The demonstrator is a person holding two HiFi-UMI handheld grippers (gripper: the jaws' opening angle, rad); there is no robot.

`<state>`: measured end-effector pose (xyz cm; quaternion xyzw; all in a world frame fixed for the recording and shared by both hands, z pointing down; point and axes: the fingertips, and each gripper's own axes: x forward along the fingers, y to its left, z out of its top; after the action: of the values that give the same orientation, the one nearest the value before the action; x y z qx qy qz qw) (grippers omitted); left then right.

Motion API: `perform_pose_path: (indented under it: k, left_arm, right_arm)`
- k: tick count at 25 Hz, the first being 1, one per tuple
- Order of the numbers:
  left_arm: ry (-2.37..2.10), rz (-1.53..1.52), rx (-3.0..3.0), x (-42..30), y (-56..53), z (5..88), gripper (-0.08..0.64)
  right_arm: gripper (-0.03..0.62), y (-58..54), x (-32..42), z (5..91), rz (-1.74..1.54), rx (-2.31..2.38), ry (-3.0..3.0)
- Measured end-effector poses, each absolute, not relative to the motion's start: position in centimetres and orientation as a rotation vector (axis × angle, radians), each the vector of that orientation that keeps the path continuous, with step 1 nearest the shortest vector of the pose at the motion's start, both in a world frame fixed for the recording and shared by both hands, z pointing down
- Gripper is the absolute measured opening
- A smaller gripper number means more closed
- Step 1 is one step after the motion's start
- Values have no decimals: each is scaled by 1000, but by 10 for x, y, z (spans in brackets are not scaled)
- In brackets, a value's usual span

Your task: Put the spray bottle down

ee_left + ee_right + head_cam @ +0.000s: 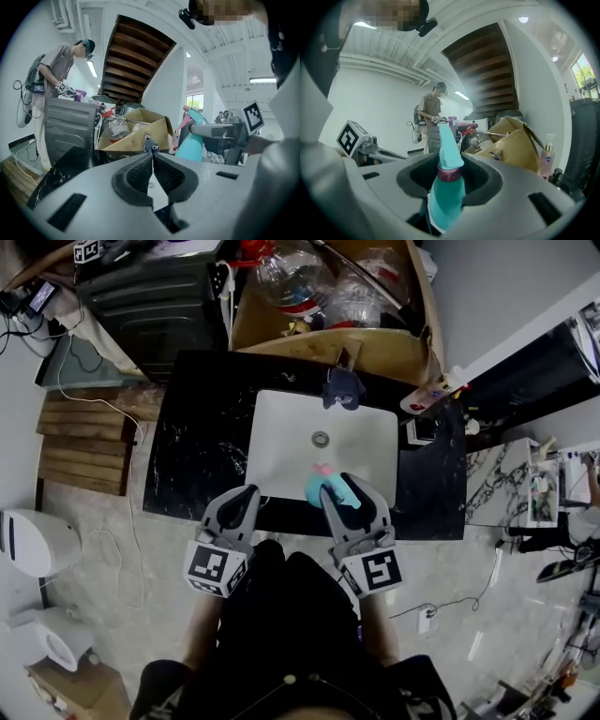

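Note:
The spray bottle (317,487) is teal with a pink trigger and hangs over the near edge of the white sink (281,427). My right gripper (344,489) is shut on it. In the right gripper view the bottle (446,197) stands upright between the pads, its purple collar and nozzle rising above my right gripper (450,164). My left gripper (248,495) hovers at the sink's near left corner. In the left gripper view my left gripper (153,157) is shut with its pads touching and nothing between them. The bottle (193,143) shows to its right.
The sink is set in a black marble counter (202,456) with a dark faucet (343,388) at the back. Behind it stands a cardboard box (394,348) of plastic bottles. A black appliance (150,296) sits back left, a soap bottle (433,395) back right. Another person (61,70) stands behind.

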<state>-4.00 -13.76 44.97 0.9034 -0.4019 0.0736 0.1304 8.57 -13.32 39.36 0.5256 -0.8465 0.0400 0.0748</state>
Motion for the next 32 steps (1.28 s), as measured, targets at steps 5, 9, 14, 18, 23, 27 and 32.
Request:
perform_pose_path:
  k: [5, 9, 14, 18, 23, 27, 32]
  left_arm:
    - [-1146, 231, 2635, -46, -168, 453, 9]
    - [-1158, 230, 2617, -52, -184, 453, 8]
    - [-1214, 249, 2564, -62, -195, 458, 9]
    - [-1279, 247, 2493, -74, -198, 465, 8]
    - [-1336, 287, 2431, -86, -202, 476, 9]
    - [-1390, 290, 2389, -94, -211, 476, 9]
    - [-1417, 286, 2372, -94, -219, 477, 8]
  right_arm:
    - [155, -183, 79, 399, 134, 1567, -2573]
    - [155, -223, 74, 400, 148, 1526, -2613]
    - [155, -276, 60, 405, 129, 1451, -2660]
    - [155, -322, 50, 427, 95, 1419, -2663]
    - [155, -369, 47, 460, 74, 1402, -2636]
    - [155, -398, 53, 479, 63, 1416, -2599]
    - [155, -421, 62, 493, 86, 1463, -2586]
